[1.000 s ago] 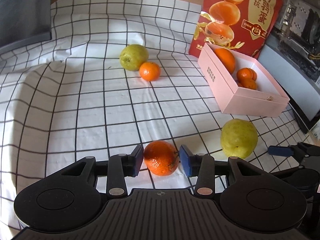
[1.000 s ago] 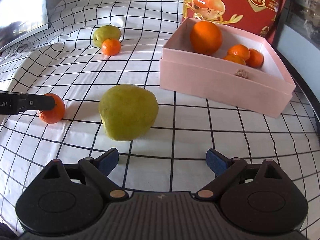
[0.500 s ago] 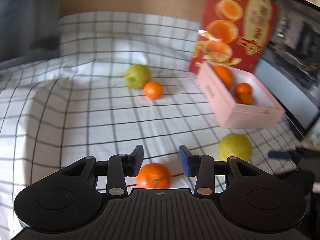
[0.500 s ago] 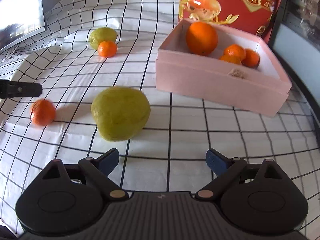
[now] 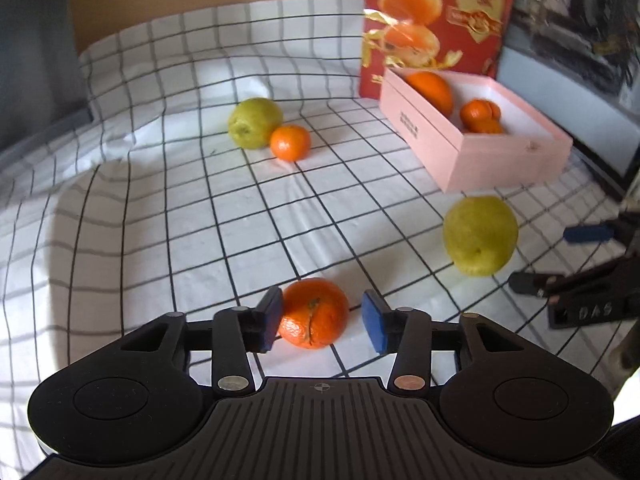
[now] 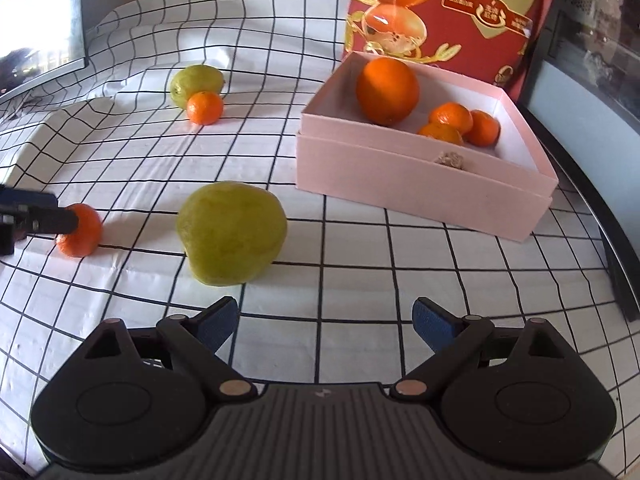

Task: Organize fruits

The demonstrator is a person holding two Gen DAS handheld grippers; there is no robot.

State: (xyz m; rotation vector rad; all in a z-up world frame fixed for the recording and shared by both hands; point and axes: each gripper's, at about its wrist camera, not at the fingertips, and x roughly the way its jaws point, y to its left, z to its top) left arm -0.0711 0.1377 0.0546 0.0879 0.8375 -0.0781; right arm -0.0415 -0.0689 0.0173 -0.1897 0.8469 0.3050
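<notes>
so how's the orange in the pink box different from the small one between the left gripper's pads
The big orange sits inside the pink box; the small orange lies on the checked cloth. The boxed one looks clearly larger and smoother; the small one shows a stem and a crease. Both are round and orange.

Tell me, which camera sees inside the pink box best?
The right wrist view: the pink box faces it, showing one big orange and three small ones. In the left wrist view the box sits side-on, its near wall partly hiding the fruit.
</notes>
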